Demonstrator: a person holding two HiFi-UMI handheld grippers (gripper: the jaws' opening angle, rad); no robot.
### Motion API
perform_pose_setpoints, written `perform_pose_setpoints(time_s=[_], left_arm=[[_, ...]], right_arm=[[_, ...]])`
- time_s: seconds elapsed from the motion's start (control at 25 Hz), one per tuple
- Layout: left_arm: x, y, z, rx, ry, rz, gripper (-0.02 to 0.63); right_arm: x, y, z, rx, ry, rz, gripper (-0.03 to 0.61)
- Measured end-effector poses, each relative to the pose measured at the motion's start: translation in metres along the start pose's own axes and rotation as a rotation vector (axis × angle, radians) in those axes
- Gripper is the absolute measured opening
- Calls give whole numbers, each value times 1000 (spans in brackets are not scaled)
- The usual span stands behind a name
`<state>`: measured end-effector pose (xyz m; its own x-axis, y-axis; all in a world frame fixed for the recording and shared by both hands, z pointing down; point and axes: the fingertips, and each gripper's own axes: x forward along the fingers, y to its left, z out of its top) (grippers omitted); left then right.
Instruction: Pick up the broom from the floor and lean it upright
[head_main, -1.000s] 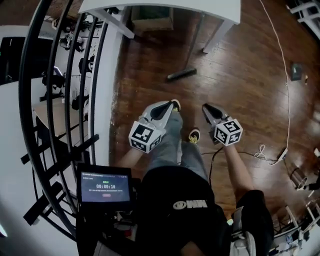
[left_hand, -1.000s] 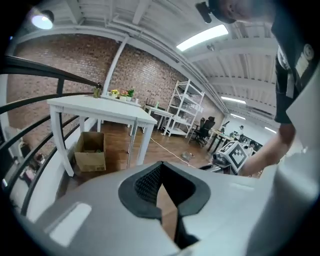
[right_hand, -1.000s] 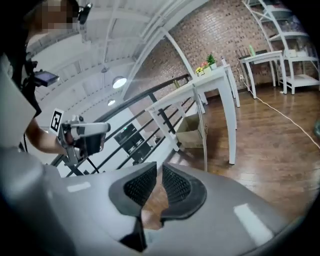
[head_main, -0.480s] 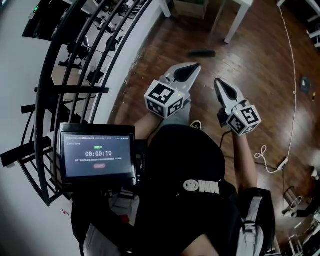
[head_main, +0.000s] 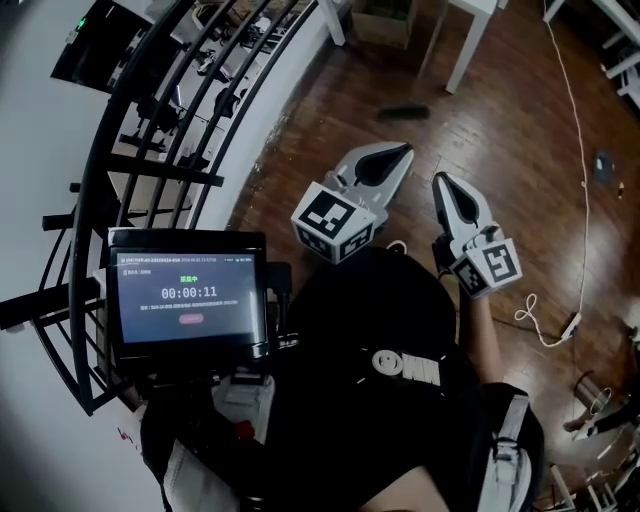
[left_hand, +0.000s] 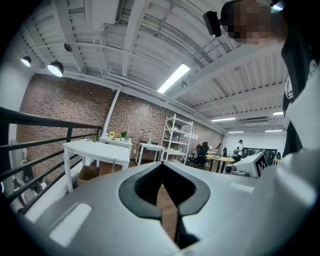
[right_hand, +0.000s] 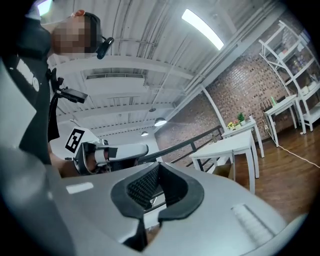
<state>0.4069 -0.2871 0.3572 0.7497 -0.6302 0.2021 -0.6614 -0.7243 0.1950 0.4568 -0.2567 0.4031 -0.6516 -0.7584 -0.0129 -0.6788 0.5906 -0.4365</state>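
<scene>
grey left gripper (head_main: 398, 153): jaws together, empty | grey right gripper (head_main: 441, 182): jaws together, empty | dark broom (head_main: 403, 111): lying on brown wooden floor (head_main: 520, 130)

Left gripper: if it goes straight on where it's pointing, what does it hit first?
Probably the wooden floor, visible past the shut left gripper. In the head view it aims just right of the broom head, toward a white table leg; depth unclear.
</scene>
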Motion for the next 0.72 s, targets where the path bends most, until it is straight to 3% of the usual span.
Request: perform_pose_setpoints(time_s=[0.24, 0.48, 0.72], left_arm=[[0, -9, -8, -19, -20, 28, 17], [-21, 8, -14, -27, -35, 59, 17], [-7, -1, -17, -26, -30, 79, 17]], right_arm=[[-1, -4, -23, -57, 111, -8, 3], [19, 2, -20, -69, 105, -12, 2], [2, -9, -8, -48, 87, -1, -6]])
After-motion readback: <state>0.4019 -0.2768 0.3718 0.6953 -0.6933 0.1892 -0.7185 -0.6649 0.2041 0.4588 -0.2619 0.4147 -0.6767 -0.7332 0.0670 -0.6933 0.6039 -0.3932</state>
